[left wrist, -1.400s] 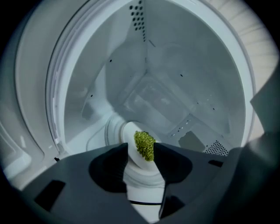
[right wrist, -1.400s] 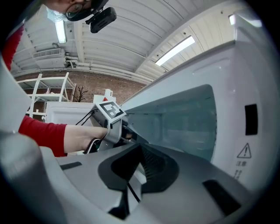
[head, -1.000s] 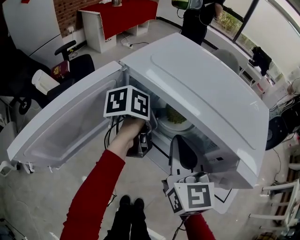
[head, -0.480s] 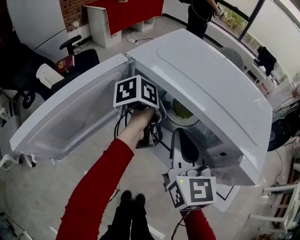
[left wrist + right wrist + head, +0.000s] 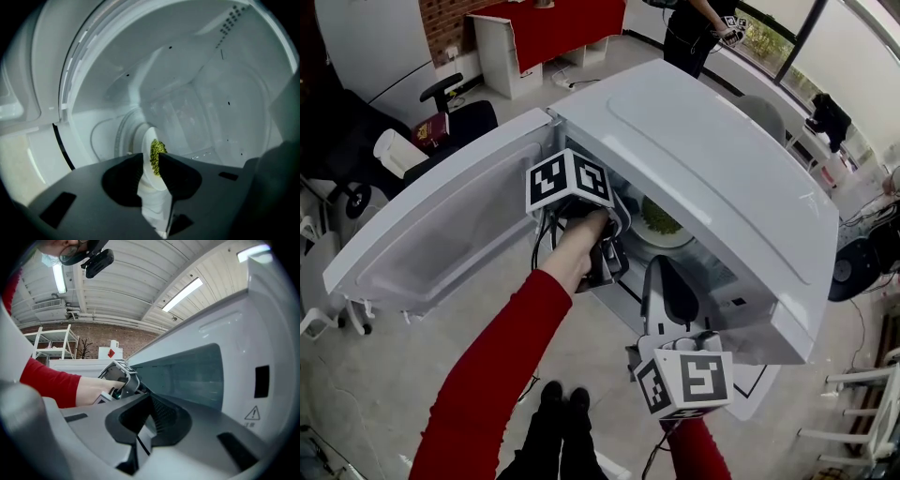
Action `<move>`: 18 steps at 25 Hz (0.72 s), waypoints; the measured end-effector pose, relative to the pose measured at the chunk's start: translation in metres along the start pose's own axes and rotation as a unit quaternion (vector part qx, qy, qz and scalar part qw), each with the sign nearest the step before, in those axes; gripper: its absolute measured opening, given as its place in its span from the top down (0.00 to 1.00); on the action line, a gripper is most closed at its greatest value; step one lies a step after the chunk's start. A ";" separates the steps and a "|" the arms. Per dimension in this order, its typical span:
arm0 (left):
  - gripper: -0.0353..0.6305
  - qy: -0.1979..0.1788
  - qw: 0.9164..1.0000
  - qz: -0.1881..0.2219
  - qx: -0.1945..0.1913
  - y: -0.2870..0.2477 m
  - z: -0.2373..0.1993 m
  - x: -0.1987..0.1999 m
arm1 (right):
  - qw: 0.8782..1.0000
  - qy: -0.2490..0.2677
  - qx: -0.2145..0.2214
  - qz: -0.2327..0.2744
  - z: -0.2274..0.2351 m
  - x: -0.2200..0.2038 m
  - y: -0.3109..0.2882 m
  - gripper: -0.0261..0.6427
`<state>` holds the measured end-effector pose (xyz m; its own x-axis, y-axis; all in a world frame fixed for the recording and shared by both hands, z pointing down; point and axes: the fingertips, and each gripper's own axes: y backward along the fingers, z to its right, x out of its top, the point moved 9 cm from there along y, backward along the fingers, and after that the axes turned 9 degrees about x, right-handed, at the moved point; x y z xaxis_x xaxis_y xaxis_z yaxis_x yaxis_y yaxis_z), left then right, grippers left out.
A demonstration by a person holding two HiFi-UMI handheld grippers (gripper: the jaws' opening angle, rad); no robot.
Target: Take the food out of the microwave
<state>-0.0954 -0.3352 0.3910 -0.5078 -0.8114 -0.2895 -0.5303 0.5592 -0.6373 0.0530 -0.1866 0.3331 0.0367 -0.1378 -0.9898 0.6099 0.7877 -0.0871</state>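
Now the left gripper's (image 5: 150, 156) jaws have just been closed onto the rim of the white plate (image 5: 152, 197), green food (image 5: 157, 149) heaped on it, inside the open microwave (image 5: 703, 178). The right gripper (image 5: 151, 401) is held outside, jaws pressed together, empty.

There are one microwave (image 5: 703, 169) with one open door (image 5: 441, 234), one bowl (image 5: 146, 140) carrying one heap of green food (image 5: 157, 153), two grippers, namely one left gripper (image 5: 151, 157) and one right gripper (image 5: 150, 399), two marker cubes (image 5: 567, 183), two red sleeves (image 5: 497, 375), two dark shoes (image 5: 550, 399) and one person (image 5: 694, 33) standing in the background.
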 end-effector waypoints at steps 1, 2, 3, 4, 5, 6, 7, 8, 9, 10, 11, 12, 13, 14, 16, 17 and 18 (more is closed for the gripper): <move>0.78 -0.013 1.000 0.003 0.010 0.000 0.003 0.000 | 1.000 0.000 0.000 0.001 0.001 0.001 0.001 0.94; 0.78 -0.024 1.000 0.004 0.018 -0.001 0.005 -0.001 | 1.000 0.001 0.000 0.001 0.001 0.002 0.001 0.94; 0.78 -0.032 0.999 0.005 0.024 -0.001 0.007 -0.001 | 1.000 0.001 0.000 0.001 0.001 0.002 0.001 0.94; 0.78 -0.035 0.999 0.005 0.028 -0.001 0.007 -0.001 | 1.000 0.001 0.000 0.001 0.001 0.002 0.001 0.94; 0.78 -0.036 0.999 0.005 0.030 -0.001 0.007 -0.001 | 1.000 0.001 0.001 0.001 0.001 0.002 0.001 0.94; 0.78 -0.034 0.999 0.005 0.032 -0.001 0.007 -0.002 | 1.000 0.002 0.001 0.001 0.000 0.002 0.001 0.94; 0.77 -0.032 0.999 0.004 0.032 0.000 0.007 -0.002 | 1.000 0.002 0.001 0.001 0.000 0.002 0.001 0.94; 0.77 -0.029 0.999 0.003 0.031 -0.001 0.006 -0.003 | 1.000 0.001 0.001 0.002 0.000 0.002 0.001 0.94; 0.76 -0.025 0.999 0.001 0.030 -0.001 0.006 -0.003 | 1.000 0.001 0.001 0.003 0.000 0.002 0.001 0.94; 0.75 -0.020 0.999 -0.001 0.028 -0.001 0.006 -0.004 | 1.000 0.000 0.001 0.004 -0.001 0.003 0.000 0.94; 0.75 -0.014 1.000 -0.003 0.027 -0.001 0.006 -0.004 | 1.000 -0.001 0.001 0.005 -0.001 0.004 0.000 0.94; 0.75 -0.009 1.000 -0.005 0.027 -0.001 0.006 -0.004 | 1.000 -0.001 0.001 0.006 -0.001 0.005 -0.001 0.94; 0.75 -0.003 1.000 -0.007 0.027 -0.001 0.006 -0.004 | 1.000 -0.001 0.001 0.007 -0.001 0.005 -0.001 0.94; 0.75 0.003 1.000 -0.008 0.027 -0.001 0.006 -0.004 | 1.000 -0.001 0.001 0.008 -0.001 0.006 -0.002 0.94; 0.75 0.010 1.000 -0.010 0.028 -0.001 0.006 -0.004 | 1.000 -0.002 0.001 0.009 -0.001 0.007 -0.002 0.94; 0.75 0.010 0.999 -0.011 0.028 -0.002 0.006 -0.005 | 1.000 -0.003 0.001 0.010 -0.002 0.007 -0.003 0.94; 0.75 0.009 0.999 -0.012 0.028 -0.002 0.007 -0.007 | 1.000 -0.004 0.001 0.010 -0.002 0.007 -0.003 0.94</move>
<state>-0.0863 -0.3322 0.3898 -0.5085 -0.8206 -0.2609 -0.5034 0.5291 -0.6831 0.0498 -0.1883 0.3265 0.0542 -0.1267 -0.9905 0.6113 0.7885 -0.0674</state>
